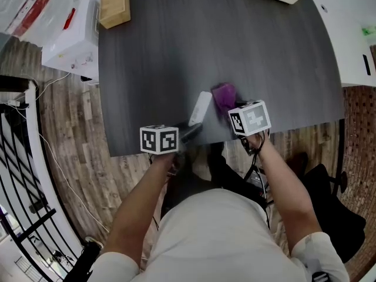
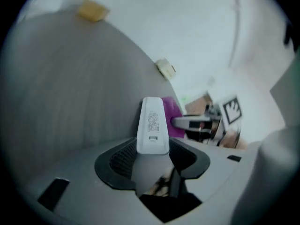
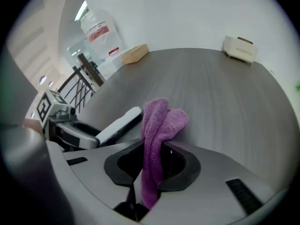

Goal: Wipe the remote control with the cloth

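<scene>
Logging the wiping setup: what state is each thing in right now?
White plastic remote control: clamped at one end, printed label showing.
Purple microfibre cloth: bunched, pinched between jaws.
Left hand-held gripper: shut on the remote control.
Right hand-held gripper: shut on the cloth.

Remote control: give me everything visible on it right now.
The remote control is a slim, white, plastic-looking bar with rounded corners. The face shown in the left gripper view carries fine print and a small rectangular notch; no buttons show. Its near end is clamped between the left tongs, whose pads press on its long sides. Its far end points away over the dark table. The purple cloth sits close by its right side; whether they touch cannot be told.
</scene>
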